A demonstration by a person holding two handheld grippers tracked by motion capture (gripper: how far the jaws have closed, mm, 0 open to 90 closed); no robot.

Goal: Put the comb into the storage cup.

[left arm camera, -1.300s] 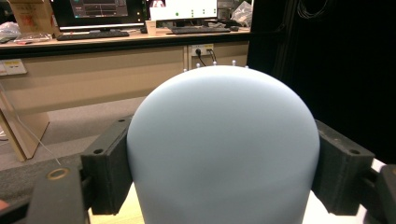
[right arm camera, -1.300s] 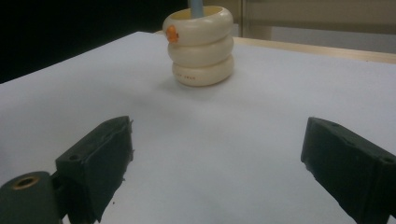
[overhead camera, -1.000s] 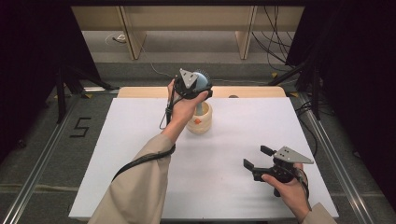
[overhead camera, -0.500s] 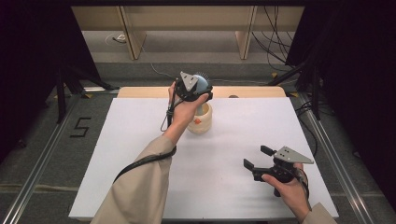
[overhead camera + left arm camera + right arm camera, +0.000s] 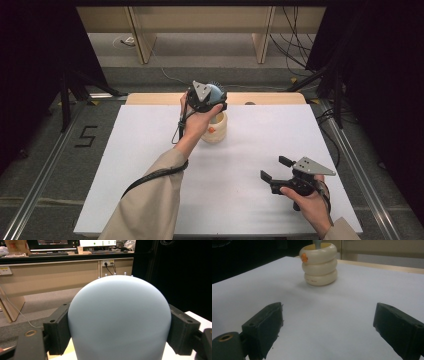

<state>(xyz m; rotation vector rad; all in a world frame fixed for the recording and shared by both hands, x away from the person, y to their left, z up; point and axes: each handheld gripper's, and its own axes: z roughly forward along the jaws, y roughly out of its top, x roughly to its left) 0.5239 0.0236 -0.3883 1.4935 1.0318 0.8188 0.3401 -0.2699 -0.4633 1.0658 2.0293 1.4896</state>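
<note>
A pale blue domed object [image 5: 119, 317] sits between the jaws of my left gripper [image 5: 120, 327], and both black pads press on its sides. From above, the left gripper [image 5: 214, 102] holds this blue object [image 5: 217, 91] just over a cream holder [image 5: 216, 131] made of three stacked rings, near the far edge of the white table. The cream holder [image 5: 319, 263] has an orange spot on its top ring, and a grey-blue part [image 5: 317, 243] pokes out of its mouth. My right gripper [image 5: 274, 168] rests low at the near right, jaws wide apart with nothing between them [image 5: 329, 315].
The white tabletop [image 5: 150, 150] ends at a wooden strip [image 5: 275, 98] along its far side. Beyond it are cables on the floor and wooden desk legs [image 5: 140, 35]. Metal rails [image 5: 45, 165] run along the left and right sides.
The left gripper with the blue object has barely shifted above the cream holder. The right gripper has kept still.
</note>
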